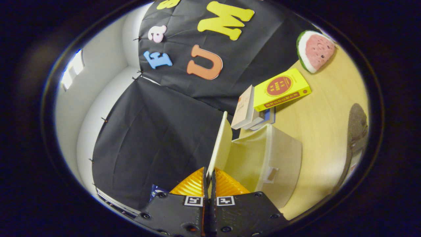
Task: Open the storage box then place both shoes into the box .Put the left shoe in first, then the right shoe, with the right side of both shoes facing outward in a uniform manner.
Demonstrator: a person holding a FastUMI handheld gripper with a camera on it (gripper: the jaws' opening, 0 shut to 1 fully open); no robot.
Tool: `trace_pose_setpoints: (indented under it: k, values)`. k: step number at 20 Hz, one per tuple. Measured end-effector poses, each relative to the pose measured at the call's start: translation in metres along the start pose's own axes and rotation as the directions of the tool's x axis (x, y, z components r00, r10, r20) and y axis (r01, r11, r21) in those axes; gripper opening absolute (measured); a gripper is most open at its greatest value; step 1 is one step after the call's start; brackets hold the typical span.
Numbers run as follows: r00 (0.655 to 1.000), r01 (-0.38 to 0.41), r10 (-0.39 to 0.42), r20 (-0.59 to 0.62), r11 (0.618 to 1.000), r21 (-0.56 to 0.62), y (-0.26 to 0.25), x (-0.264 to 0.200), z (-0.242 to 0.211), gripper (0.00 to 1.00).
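No text can be read plainly. The yellow book [282,89] carries a round red emblem with characters on its cover and a red strip with a line of print along its edge; both are too small to make out. The pale book [243,108] beside it has faint print on its cover, also illegible. 2 square black-and-white coded tags, 1 on each finger of the gripper [209,179], show no letters or numbers. The fingers are closed on the edge of the lid [218,144] of the box [266,158].
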State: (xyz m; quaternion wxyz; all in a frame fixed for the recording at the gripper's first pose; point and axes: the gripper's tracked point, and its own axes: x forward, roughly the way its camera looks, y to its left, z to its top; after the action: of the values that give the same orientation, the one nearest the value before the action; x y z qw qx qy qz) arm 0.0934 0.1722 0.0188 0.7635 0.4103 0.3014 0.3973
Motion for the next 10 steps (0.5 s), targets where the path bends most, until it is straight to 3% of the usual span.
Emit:
trace_pose_setpoints:
  k: [10]
  values:
    - [0.998, -0.060, 0.060, -0.008, 0.998, -0.020, 0.099, 0.098, -0.019, 0.01]
